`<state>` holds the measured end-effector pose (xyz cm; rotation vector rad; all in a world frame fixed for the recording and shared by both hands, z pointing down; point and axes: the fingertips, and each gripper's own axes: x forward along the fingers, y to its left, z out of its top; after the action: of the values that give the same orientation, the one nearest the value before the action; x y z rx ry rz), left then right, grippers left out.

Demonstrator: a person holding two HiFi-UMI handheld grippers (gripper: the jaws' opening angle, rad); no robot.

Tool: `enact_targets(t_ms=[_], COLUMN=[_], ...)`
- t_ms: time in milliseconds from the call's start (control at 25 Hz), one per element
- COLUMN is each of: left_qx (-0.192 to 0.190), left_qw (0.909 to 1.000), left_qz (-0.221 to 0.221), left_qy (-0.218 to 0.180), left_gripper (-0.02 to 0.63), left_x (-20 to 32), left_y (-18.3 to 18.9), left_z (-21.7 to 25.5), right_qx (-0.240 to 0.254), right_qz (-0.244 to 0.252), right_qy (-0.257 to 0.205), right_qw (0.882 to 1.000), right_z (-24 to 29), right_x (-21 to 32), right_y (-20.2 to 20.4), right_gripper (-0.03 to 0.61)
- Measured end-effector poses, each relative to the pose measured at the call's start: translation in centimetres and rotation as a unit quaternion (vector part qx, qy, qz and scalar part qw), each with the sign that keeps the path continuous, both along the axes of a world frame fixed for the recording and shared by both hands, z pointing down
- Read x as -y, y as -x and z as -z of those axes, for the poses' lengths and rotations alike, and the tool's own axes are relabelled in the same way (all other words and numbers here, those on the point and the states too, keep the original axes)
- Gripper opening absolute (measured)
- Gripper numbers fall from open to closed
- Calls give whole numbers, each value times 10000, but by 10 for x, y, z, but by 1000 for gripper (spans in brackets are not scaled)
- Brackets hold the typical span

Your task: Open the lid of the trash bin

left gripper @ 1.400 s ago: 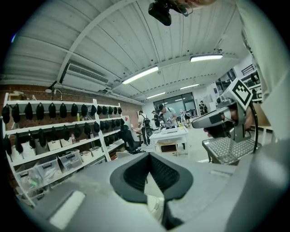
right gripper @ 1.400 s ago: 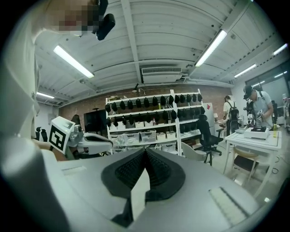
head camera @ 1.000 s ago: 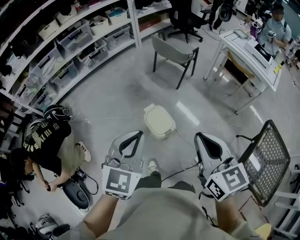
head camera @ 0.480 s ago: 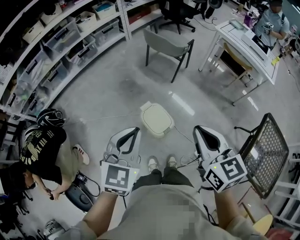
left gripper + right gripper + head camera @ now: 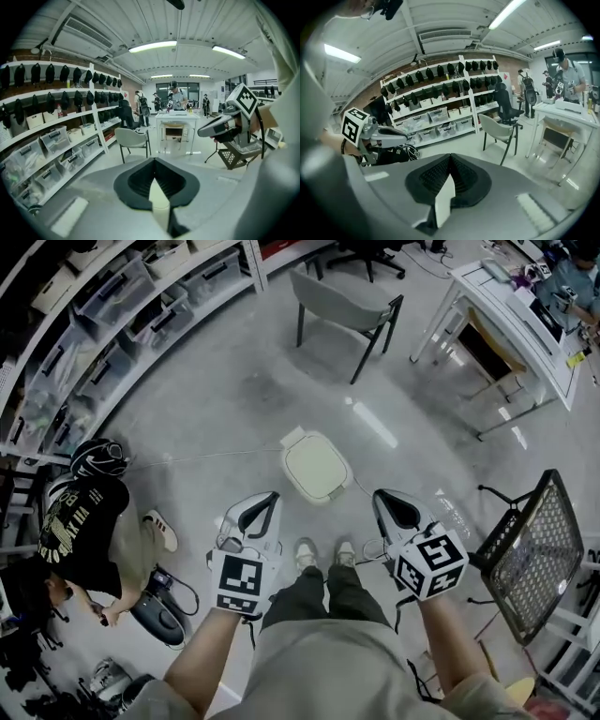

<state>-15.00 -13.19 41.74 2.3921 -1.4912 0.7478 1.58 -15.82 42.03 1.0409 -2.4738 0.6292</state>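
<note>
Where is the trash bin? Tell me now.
Head view, centre: the trash bin stands on the floor just ahead of the person's shoes, beyond and between the left gripper and right gripper.

Grey chair (image 5: 343,298), white desk (image 5: 506,320), shelving (image 5: 122,315), crouching person (image 5: 84,521)

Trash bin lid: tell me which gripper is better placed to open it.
Left gripper, only slightly: it sits nearer the trash bin than the right gripper. Both are shut, empty and off it.
</note>
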Motion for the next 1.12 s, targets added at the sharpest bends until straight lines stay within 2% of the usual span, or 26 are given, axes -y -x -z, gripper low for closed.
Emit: enact_targets(t_ms=[320,440,680,1120], left_qx=[-122,-140,-90,-288], left_qw=[9960,9933,9882,9741], left_qz=[213,159,75,290], left_qy=[856,1134,1527,2224], left_gripper=[3,3,3,3], left_x=[18,14,9,-4], left_y=[-6,-12,-13,-11], left_z=[-108,-151,-240,-392], right_qx=[-326,-433,-654,-1108], right_qz=[293,365,484,592], right_qy=[846,1184,1585,2288], right_qw=[9955,9914,9840,9653], right_z=[-130,-179,-279,-459], right_x=[23,20,15,9], right_y=[6,8,17,29], right_gripper=[3,3,3,3])
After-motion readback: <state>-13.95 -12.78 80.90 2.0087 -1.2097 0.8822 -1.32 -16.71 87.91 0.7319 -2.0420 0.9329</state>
